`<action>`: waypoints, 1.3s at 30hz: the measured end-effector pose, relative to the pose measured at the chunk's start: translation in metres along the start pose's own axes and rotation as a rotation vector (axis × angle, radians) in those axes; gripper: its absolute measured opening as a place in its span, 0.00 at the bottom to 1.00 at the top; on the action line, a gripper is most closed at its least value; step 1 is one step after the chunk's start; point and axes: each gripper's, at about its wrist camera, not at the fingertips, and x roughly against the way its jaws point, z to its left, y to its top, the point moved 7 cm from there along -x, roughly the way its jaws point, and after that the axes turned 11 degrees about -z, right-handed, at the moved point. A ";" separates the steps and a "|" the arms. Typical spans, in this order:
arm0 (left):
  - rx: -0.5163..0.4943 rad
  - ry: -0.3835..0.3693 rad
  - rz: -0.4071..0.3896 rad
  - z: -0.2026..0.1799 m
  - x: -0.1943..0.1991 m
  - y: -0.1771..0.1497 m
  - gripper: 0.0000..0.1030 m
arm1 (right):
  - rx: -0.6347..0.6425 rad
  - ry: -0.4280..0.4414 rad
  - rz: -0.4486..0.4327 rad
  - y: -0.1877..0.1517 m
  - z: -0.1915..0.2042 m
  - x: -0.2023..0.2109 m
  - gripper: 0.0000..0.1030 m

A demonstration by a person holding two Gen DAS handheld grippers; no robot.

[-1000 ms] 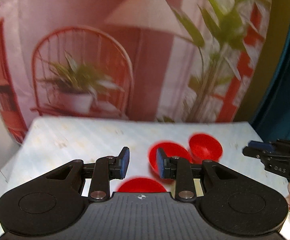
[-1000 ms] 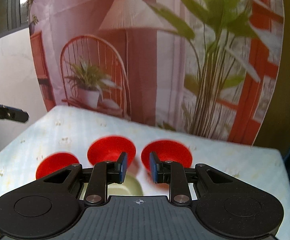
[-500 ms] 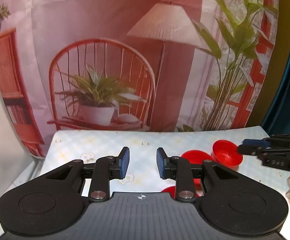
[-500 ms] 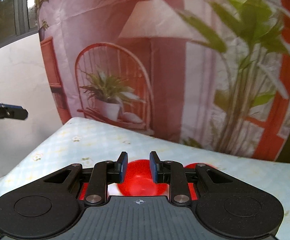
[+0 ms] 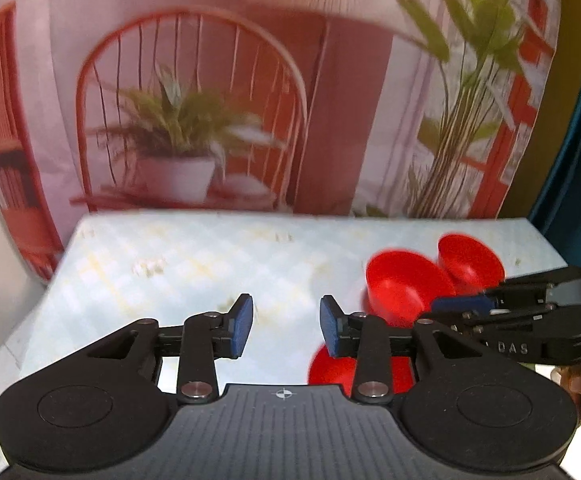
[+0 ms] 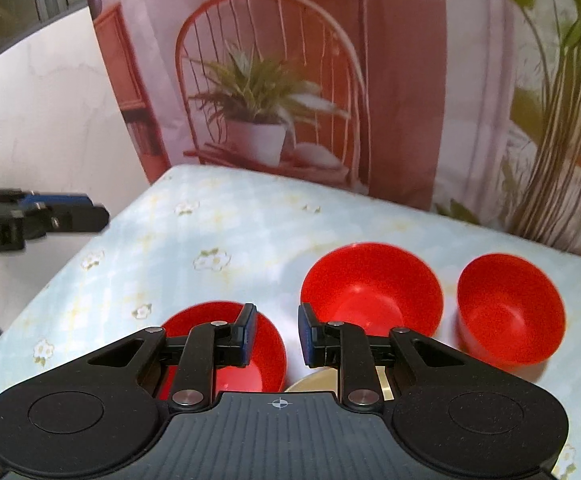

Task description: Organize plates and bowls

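Note:
Three red bowls sit on the light floral tablecloth. In the right wrist view one bowl lies just under my right gripper, a second bowl stands ahead of it and a third bowl to the right. A pale yellow plate shows partly under the right fingers. The right gripper is open and empty. My left gripper is open and empty above bare cloth; the bowls are to its right, behind the right gripper.
The table ends at a printed backdrop of a chair, plants and a lamp. A white wall stands left of the table. The left gripper shows at the left edge of the right wrist view.
Both grippers have tilted down and come nearer the table. The bowls now show in full in the right wrist view. The right gripper has moved closer to the left one.

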 end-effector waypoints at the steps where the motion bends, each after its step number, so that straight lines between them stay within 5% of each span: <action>1: 0.007 0.004 0.020 -0.001 -0.003 -0.007 0.38 | -0.003 0.003 0.007 -0.003 0.000 -0.002 0.21; 16: 0.226 -0.050 0.114 -0.012 -0.017 -0.066 0.36 | 0.040 0.013 0.087 -0.029 0.007 -0.029 0.21; 25: 0.231 -0.023 0.171 -0.010 -0.024 -0.085 0.18 | 0.031 0.009 0.097 -0.031 0.006 -0.032 0.21; 39: 0.305 -0.030 0.130 -0.007 -0.008 -0.073 0.15 | -0.014 0.033 0.060 -0.030 0.006 -0.019 0.10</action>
